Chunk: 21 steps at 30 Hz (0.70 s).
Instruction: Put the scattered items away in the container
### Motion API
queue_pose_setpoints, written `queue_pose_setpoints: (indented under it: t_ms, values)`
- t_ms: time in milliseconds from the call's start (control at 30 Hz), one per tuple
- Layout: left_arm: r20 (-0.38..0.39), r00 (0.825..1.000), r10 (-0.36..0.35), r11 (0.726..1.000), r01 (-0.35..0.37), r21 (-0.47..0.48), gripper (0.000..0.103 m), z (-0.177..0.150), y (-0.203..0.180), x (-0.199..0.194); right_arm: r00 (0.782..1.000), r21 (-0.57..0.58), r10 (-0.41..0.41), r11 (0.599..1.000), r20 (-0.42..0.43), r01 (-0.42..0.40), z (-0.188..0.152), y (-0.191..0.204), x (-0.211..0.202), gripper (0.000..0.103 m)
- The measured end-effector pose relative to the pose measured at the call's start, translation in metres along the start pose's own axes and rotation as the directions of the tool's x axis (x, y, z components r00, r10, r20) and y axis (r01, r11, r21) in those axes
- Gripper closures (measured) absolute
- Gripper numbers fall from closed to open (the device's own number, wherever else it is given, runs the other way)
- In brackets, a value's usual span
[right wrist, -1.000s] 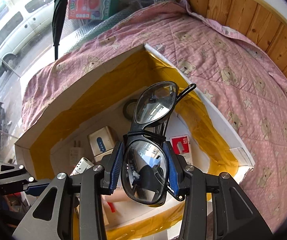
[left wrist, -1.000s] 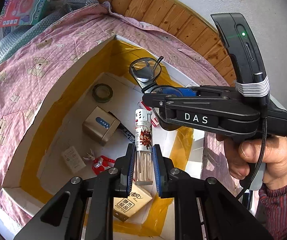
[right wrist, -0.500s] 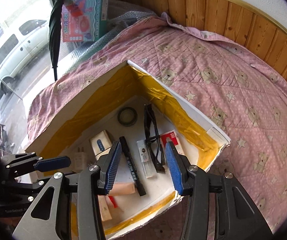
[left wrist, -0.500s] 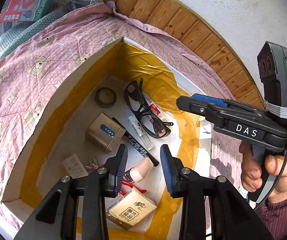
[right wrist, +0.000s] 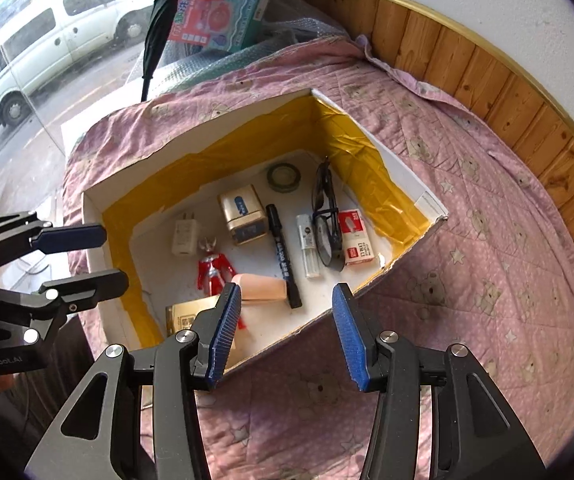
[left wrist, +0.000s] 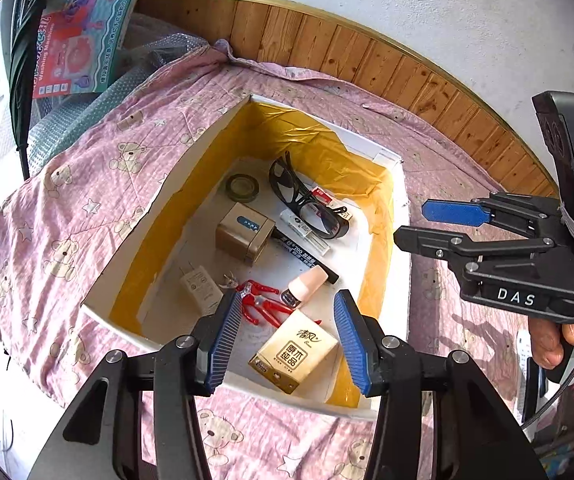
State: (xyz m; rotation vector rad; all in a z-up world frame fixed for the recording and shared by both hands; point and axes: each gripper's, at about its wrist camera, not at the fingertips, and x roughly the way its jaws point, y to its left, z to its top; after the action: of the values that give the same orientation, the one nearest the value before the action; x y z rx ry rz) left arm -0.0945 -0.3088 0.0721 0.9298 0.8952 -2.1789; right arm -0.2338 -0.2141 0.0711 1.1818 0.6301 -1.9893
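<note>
Both grippers empty, fingers spread wide. Left gripper (left wrist: 287,336) sits low centre of the left wrist view, above the near end of the box; right gripper (right wrist: 286,332) low centre of the right wrist view, above the box's near corner and the quilt. Each also shows in the other's view: right one at the right edge with a hand (left wrist: 567,340) on its grip, left one (right wrist: 75,256) at the left edge.

White cardboard box (left wrist: 401,216) with yellow tape lining sits mid-frame on a pink bear-print quilt (right wrist: 487,240). All items lie inside it on the floor. Black glasses (left wrist: 303,200) toward the upper right of the box, resting partly on a red-and-white small packet (right wrist: 353,236). Clear lighter (right wrist: 308,246) just left of the glasses, black marker (right wrist: 283,256) left of that. Tape roll (left wrist: 241,187) in the far corner. Gold box (left wrist: 245,232) centre, white charger plug (left wrist: 201,286) lower left of it. Red toy figure (right wrist: 213,266) near the left gripper's fingers, peach-coloured bottle (left wrist: 307,286) beside it, touching the marker tip. Tissue pack (left wrist: 293,350) at the near end between the left fingers in frame.

Outside: wood panel wall (left wrist: 367,60) top, toy washing machine carton (left wrist: 75,28) upper left, folded umbrella (right wrist: 163,12), white van (right wrist: 39,44) through window upper left.
</note>
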Motion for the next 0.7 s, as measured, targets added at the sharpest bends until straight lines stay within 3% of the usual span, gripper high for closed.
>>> queue_pose_setpoints:
  t_ms: [233,700]
  values:
    - [0.037,0.999,-0.010,1.000,0.009,0.019,0.052,-0.018,-0.004,-0.032,0.995,-0.117,-0.099,0.989,-0.028,0.095,-0.022,0.036,-0.017,0.052]
    - [0.109,0.994,-0.019,0.999,0.014,0.047,0.050,-0.042,-0.008,-0.078,0.991,-0.124,-0.078,0.990,-0.112,0.064,-0.034,0.069,-0.011,0.052]
